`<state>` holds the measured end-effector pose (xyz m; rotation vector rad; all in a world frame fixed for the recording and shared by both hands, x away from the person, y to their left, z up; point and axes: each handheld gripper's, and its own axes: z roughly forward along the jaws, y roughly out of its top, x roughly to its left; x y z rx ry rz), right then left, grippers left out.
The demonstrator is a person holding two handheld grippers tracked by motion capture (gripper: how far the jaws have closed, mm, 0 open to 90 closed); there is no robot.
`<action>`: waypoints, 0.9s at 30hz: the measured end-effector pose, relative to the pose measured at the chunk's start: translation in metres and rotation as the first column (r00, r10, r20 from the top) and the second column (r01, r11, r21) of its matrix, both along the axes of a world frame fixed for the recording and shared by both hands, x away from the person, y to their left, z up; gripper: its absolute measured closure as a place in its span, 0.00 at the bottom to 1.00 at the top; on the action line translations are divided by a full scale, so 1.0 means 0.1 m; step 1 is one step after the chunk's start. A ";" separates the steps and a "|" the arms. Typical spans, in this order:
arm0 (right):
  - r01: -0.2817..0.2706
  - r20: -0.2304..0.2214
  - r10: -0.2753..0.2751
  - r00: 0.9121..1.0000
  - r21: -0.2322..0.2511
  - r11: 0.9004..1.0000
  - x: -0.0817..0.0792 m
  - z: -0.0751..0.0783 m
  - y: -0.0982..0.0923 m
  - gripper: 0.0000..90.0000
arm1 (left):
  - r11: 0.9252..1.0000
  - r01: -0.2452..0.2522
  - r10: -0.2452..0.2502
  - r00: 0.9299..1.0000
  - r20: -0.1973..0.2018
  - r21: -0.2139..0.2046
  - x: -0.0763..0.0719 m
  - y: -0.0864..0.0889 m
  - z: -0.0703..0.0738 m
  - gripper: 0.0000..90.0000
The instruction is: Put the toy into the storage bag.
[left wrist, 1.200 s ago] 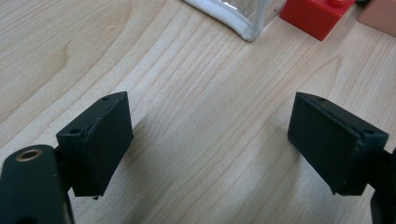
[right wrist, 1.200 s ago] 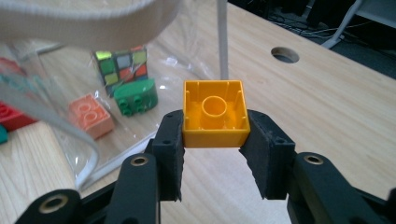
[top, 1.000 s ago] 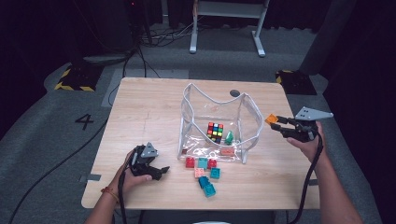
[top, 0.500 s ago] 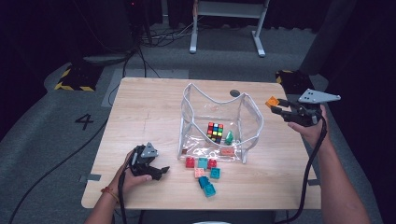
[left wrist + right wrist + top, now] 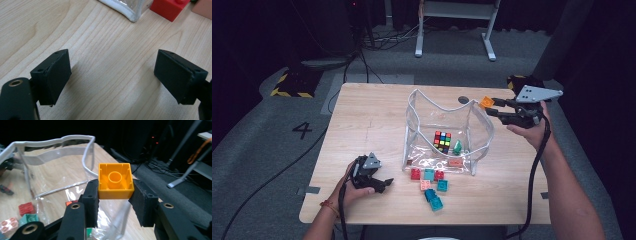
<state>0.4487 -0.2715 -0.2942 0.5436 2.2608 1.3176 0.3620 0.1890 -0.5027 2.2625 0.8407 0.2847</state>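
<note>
My right gripper (image 5: pixel 488 105) (image 5: pixel 115 192) is shut on an orange brick (image 5: pixel 486 102) (image 5: pixel 115 180), hollow underside toward the camera, held in the air just beside the right rim of a clear plastic bag (image 5: pixel 444 130) (image 5: pixel 55 167). Inside the bag lie a colour cube (image 5: pixel 442 141) and a green piece (image 5: pixel 457 147). In front of the bag, loose bricks (image 5: pixel 430 182) in red, teal and pink lie on the table. My left gripper (image 5: pixel 382 184) (image 5: pixel 112 77) rests low over the wooden table (image 5: pixel 372 125) at front left, jaws open with bare wood between them.
A red brick (image 5: pixel 170 7) and the bag's corner (image 5: pixel 130 12) lie just past the left jaws. Cables trail from both grippers off the front table edge. A metal stand (image 5: pixel 452 30) and floor cables lie beyond the table.
My right gripper has risen with the orange brick and moved toward the bag's top rim. The left gripper has stayed in place.
</note>
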 end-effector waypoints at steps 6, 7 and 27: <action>-0.075 -0.005 0.075 0.997 -0.048 0.996 0.04 0.01 0.29 0.66 | 1.000 0.000 0.000 1.000 0.000 0.000 0.00 0.00 0.00 0.16; -0.092 -0.013 0.091 0.996 -0.062 0.994 0.04 0.00 0.35 0.66 | 1.000 0.000 0.000 1.000 0.000 0.000 0.00 0.00 0.00 0.16; -0.190 -0.190 0.129 0.973 -0.355 0.915 0.32 -0.19 0.97 0.66 | 1.000 0.004 -0.004 1.000 -0.002 -0.001 0.00 0.00 0.00 0.16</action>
